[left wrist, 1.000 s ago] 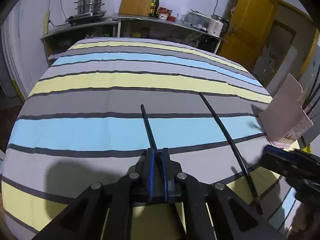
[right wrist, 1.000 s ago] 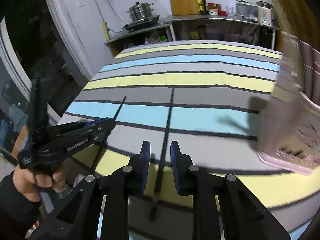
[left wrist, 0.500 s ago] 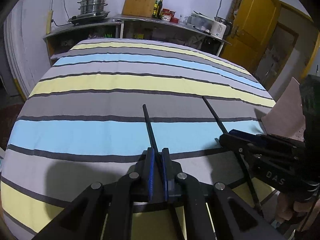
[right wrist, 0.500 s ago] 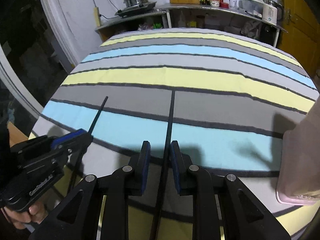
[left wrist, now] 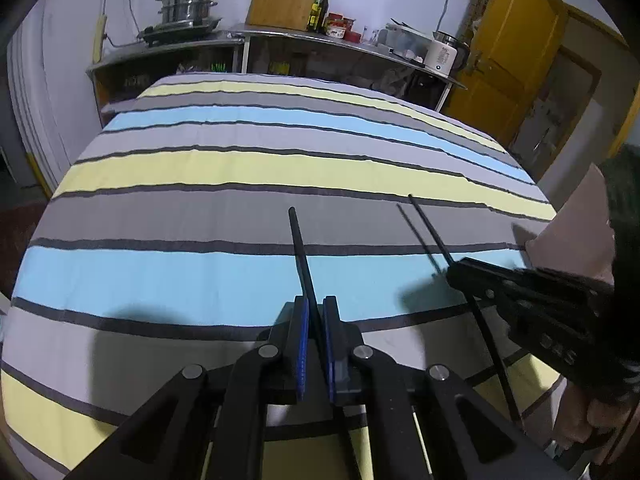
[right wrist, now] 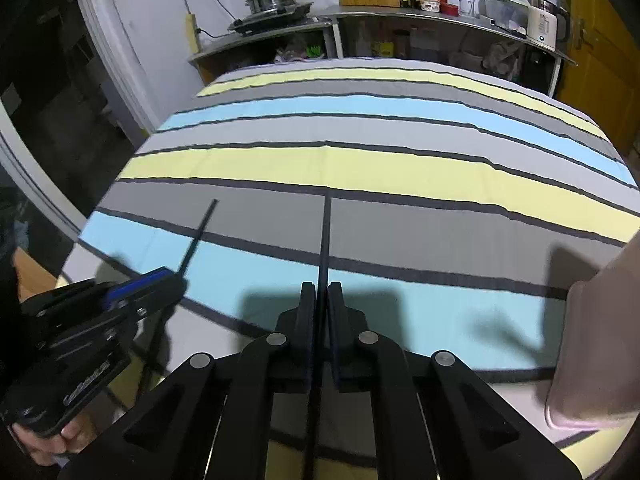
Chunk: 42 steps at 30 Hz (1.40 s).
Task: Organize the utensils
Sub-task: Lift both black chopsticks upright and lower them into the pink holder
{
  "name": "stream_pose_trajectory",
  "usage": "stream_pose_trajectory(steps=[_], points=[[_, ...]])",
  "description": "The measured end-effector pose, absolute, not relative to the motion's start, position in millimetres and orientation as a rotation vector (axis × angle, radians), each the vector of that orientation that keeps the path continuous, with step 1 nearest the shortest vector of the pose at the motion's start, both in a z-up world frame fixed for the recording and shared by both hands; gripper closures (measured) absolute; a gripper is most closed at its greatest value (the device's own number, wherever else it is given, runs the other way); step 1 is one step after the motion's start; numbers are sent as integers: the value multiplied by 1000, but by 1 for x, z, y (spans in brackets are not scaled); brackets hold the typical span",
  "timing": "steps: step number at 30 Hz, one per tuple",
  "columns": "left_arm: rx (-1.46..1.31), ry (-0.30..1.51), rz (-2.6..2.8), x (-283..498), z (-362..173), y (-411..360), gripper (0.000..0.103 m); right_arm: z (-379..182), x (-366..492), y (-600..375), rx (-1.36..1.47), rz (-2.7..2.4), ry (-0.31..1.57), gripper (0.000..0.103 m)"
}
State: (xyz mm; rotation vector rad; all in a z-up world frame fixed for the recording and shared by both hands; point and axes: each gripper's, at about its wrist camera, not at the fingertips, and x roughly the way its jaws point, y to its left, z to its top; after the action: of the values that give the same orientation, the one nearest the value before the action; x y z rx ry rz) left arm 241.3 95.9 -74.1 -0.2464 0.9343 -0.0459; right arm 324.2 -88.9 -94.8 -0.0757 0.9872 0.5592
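Chopsticks in transit: seen from the left wrist, the left tongs (left wrist: 315, 320) pinch one slim black chopstick (left wrist: 301, 254) pointing to 12 o'clock above the striped cloth (left wrist: 200, 280). From the right wrist, the right tongs (right wrist: 321, 304) clamp the second chopstick (right wrist: 325, 240); the smooth pink holder (right wrist: 592, 344) at 3 o'clock likely awaits both.

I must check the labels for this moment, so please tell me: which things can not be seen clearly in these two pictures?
- Pink holder: right wrist view, blurred and cut by the right edge; its contents are not visible.
- Rear end of the left chopstick: left wrist view, hidden by the left tool.
- Rear end of the right chopstick: right wrist view, hidden by the right tool.
- Bottle labels on the counter: too small.
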Motion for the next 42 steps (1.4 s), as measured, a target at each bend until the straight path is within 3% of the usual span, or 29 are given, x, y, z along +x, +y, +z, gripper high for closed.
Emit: stream_pose_trajectory(steps=[25, 42], points=[[-316, 720, -162, 164, 50, 91, 98, 12, 239, -131, 18, 637, 752, 98], [-269, 686, -255, 139, 83, 55, 98, 40, 212, -170, 77, 612, 682, 98]])
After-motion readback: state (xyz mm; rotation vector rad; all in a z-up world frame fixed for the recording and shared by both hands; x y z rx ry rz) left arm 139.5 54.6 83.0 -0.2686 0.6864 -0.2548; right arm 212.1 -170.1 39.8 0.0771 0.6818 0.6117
